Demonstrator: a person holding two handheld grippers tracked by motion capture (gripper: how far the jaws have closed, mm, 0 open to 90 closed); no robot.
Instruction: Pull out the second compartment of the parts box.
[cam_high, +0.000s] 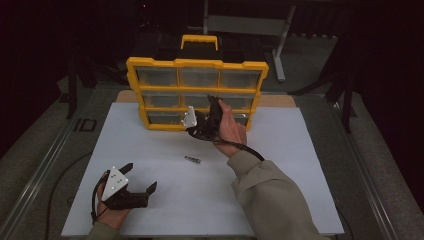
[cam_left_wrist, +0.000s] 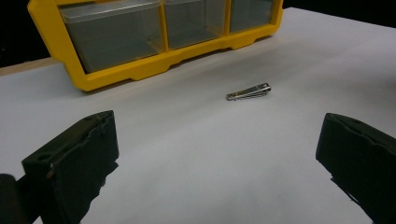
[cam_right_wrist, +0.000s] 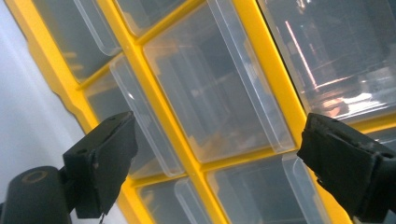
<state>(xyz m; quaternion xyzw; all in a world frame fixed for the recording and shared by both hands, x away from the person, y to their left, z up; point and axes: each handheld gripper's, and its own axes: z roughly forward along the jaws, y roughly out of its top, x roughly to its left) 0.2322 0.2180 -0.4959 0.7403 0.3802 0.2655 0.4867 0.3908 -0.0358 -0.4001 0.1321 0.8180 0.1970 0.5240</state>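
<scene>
High view: your right gripper (cam_high: 212, 107) up against yellow drawer organizer (cam_high: 150, 65), at middle row; your left gripper (cam_high: 137, 177) low on white table (cam_high: 300, 165), jaws spread wide, nothing held. Nail clipper (cam_high: 192, 159) lies between both grippers, apart from each.

Left gripper view: your jaws wide, empty; nail clipper (cam_left_wrist: 249, 91) ahead, organizer (cam_left_wrist: 140, 70) beyond.

Right gripper view: your jaws wide, nothing gripped; clear drawer (cam_right_wrist: 210, 88) just ahead between them.
</scene>
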